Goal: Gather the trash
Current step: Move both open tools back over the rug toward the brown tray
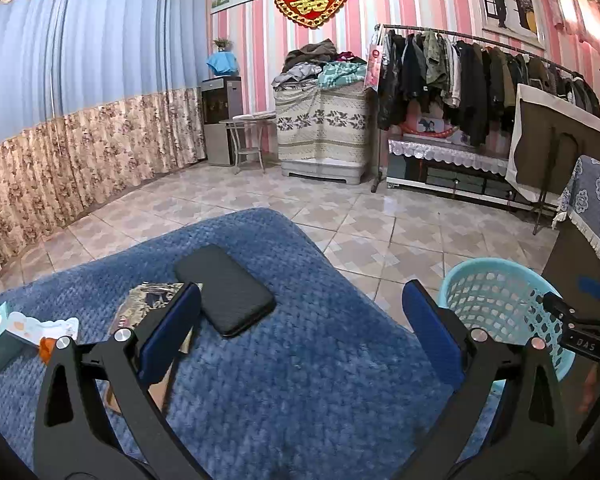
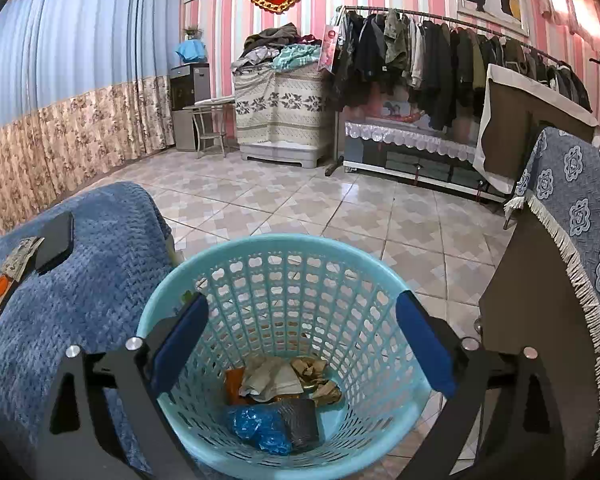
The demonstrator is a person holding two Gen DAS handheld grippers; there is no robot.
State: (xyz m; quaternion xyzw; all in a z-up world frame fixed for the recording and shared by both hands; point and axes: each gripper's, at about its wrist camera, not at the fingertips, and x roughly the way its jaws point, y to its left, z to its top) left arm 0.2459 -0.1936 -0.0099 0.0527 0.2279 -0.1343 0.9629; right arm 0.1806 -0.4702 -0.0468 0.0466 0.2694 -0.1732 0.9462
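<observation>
Trash on bed: we see a glossy printed wrapper, a small box and an orange scrap lying on the blue blanket, at about 9 o'clock from the left gripper.
Trash in basket: the teal basket stands on the floor just beside the bed and holds crumpled paper, a brown wad, a blue bag and a dark pouch at its bottom.
Left gripper: jaws wide apart, nothing between them; its left finger hides part of the wrapper.
Right gripper: spread wide over the basket mouth, empty.
Not trash: we judge the black phone, touching the wrapper at its 3 o'clock side, should stay.
Risk 1: closing on the wrapper could catch or shove the phone, since the 2 overlap.
Risk 2: the thin, flat wrapper may slide on the knobbly blanket, or the fingers may pinch blanket instead.
Risk 3: light scraps could miss the rim if released off-centre.
</observation>
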